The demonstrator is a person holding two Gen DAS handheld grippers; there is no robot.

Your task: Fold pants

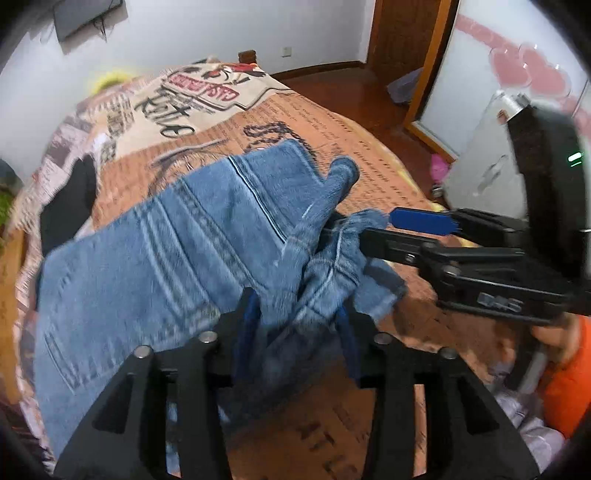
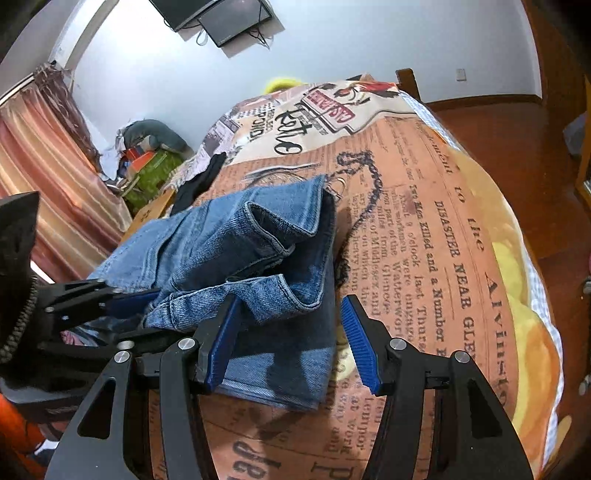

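Spread over the newspaper-print bedspread (image 2: 424, 229), the jeans (image 2: 236, 243) lie half folded; left gripper (image 1: 295, 317) loosely straddles bunched denim, right gripper (image 2: 291, 339) gapes empty, so flattening the hems should come first.

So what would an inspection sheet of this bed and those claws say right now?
Surface: newspaper-print bedspread on a bed.
Job's things: blue jeans, folded over, hems bunched near the claws.
Clutter: black garment beyond the jeans.
Grippers: left claw straddles denim, grip unclear; right claw open over the jeans' edge.
Cables: wires dangling under the wall screen.
Surroundings: striped curtain, wooden floor.
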